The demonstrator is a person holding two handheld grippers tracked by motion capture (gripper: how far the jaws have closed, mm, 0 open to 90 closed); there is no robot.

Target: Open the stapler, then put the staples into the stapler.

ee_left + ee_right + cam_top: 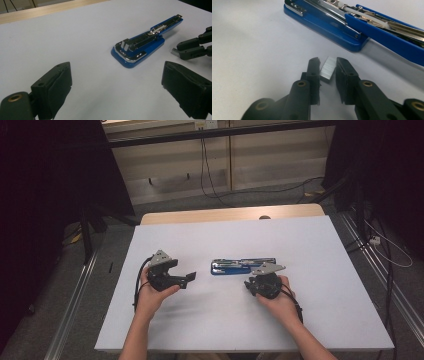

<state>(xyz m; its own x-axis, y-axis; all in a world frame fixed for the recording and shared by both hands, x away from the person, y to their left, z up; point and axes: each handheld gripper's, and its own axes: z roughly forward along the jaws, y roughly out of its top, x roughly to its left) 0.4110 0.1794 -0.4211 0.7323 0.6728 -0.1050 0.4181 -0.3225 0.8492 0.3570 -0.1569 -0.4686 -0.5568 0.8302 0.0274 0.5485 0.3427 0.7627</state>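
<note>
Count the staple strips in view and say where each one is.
1: the staple strip is clamped between the right gripper jaws, just short of the open blue stapler. Others inside the stapler may be hidden.

stapler (329,25): glossy blue shell, bright chrome-look metal track inside | staple strip (328,69): silvery metal, fine ribbed face, dull sheen | right gripper (328,68): matt black plastic, brass-look inserts | left gripper (117,85): matt black, slightly rough pads | table (300,245): smooth matt white sheet, pale wood far edge
</note>
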